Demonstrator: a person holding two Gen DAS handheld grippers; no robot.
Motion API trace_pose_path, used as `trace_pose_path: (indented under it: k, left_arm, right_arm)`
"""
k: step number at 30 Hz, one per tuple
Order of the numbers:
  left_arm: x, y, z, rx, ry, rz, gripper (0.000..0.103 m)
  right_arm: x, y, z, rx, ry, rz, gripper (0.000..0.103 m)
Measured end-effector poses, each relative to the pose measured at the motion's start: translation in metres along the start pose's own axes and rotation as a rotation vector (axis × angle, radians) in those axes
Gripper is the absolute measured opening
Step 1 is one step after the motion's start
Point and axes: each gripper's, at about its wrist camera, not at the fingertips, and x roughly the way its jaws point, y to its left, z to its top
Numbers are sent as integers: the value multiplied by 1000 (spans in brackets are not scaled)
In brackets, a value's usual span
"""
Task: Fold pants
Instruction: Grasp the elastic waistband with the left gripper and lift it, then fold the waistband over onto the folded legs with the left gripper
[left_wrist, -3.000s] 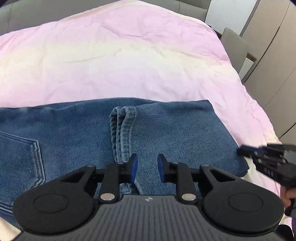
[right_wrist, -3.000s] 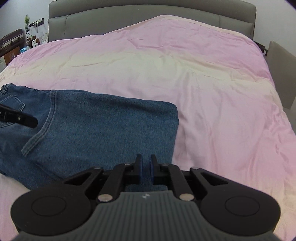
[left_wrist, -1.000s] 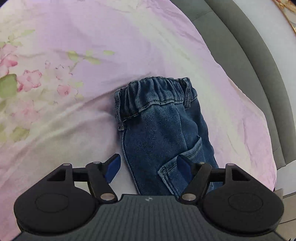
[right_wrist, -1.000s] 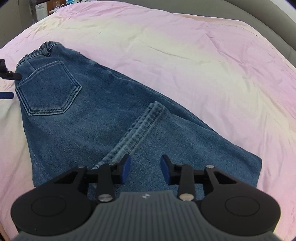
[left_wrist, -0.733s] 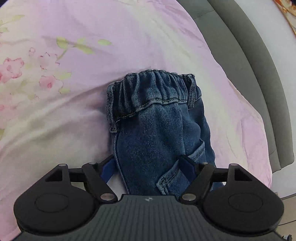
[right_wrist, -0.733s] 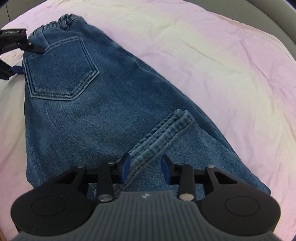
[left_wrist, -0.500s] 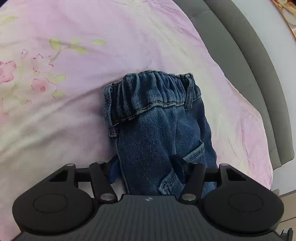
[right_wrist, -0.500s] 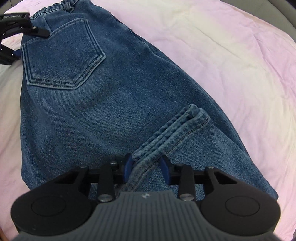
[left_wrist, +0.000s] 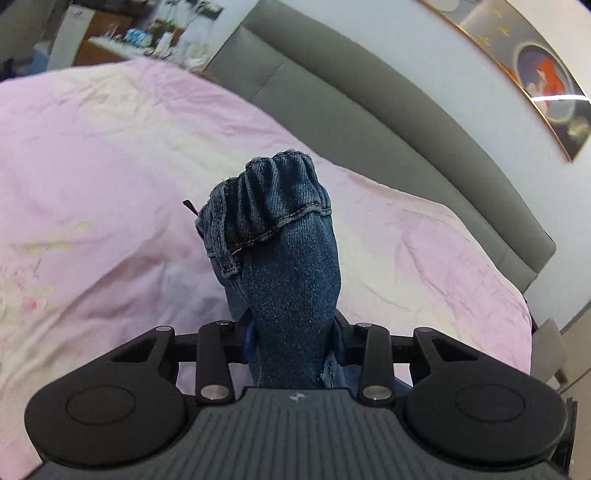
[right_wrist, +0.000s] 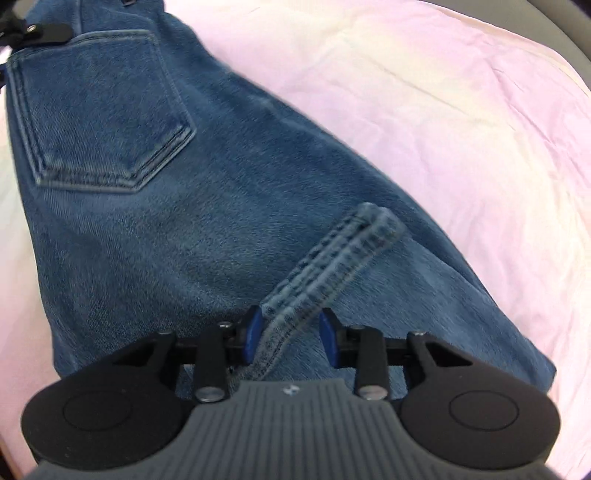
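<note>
Blue denim pants (right_wrist: 207, 221) lay on the wrinkled pink bedspread (right_wrist: 461, 122), elastic waist bunched and lifted off it, left gripper (left_wrist: 293, 338) having just closed on the gathered waistband, right gripper (right_wrist: 290, 334) angled steeply down, clamped on the stitched hem fold.

Bed (left_wrist: 369, 122) with grey headboard, pink duvet (right_wrist: 443, 110) spread over it, blue jeans (right_wrist: 184, 221) on top
</note>
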Motion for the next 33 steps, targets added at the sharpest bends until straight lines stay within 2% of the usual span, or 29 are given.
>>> trace_pose_path:
  k: [3, 6, 12, 17, 22, 24, 27, 29, 31, 33]
  left_arm:
    - [-8, -47, -8, 150, -28, -19, 41]
    - [-9, -102, -27, 344, -43, -18, 41]
    - [14, -191, -99, 721, -5, 23, 41]
    - [38, -238, -176, 1030, 54, 83, 40]
    - [65, -257, -249, 1276, 170, 114, 40]
    - [74, -261, -272, 1369, 185, 141, 40]
    - [84, -264, -278, 1396, 208, 152, 43]
    - [87, -263, -271, 1380, 233, 135, 46]
    - [82, -262, -259, 1318, 258, 87, 58]
    - [75, -265, -241, 1221, 281, 12, 64]
  right_arm:
    - [-22, -14, -14, 23, -35, -2, 34]
    - [-44, -31, -33, 47, -69, -25, 35]
    - [-80, -68, -69, 161, -113, -28, 36]
    - [-91, -92, -102, 230, -121, -36, 36]
    - [-88, -111, -136, 298, -94, -20, 36]
    - [-84, -116, -145, 316, -86, -15, 36]
    - [-81, -122, -157, 340, -78, -6, 36]
    - [-80, -124, -161, 351, -74, -4, 36]
    - [-83, -126, -164, 358, -74, -3, 36]
    - [-88, -124, -163, 360, -80, -5, 39]
